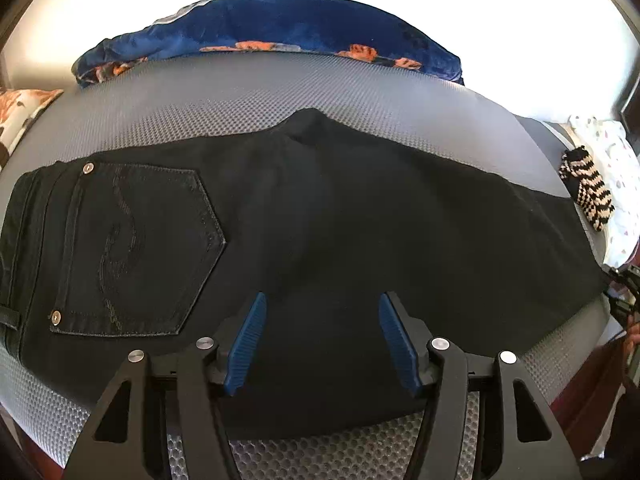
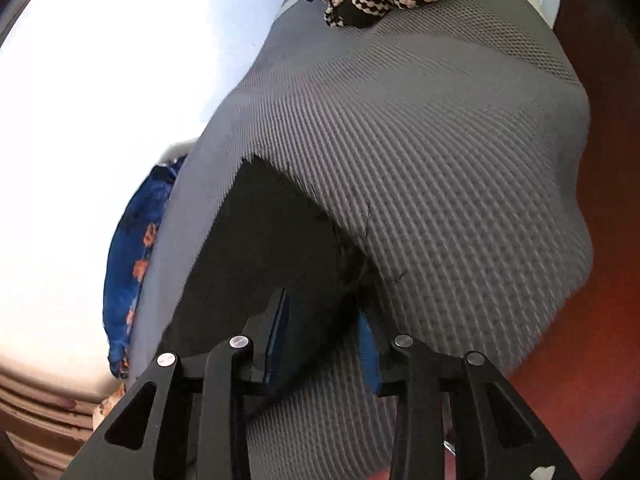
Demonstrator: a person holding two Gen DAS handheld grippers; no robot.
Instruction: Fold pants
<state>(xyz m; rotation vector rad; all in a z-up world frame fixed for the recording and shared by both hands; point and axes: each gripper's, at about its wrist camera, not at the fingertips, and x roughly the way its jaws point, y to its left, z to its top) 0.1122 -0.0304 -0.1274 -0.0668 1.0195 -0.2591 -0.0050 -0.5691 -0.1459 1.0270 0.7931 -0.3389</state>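
Black jeans lie flat across the grey mesh mattress, doubled lengthwise. The waistband and a back pocket are at the left, and the legs run off to the right. My left gripper hovers open over the near edge of the thigh, with its blue pads wide apart and off the cloth. In the right wrist view the frayed leg hem lies on the mattress. My right gripper straddles the hem's near corner, its jaws a little apart. No pad visibly presses the cloth.
A blue blanket with orange flowers lies along the far edge. A black-and-cream striped knit piece and white patterned cloth sit beyond the leg ends. A floral pillow is at the left. Red-brown floor shows past the mattress edge.
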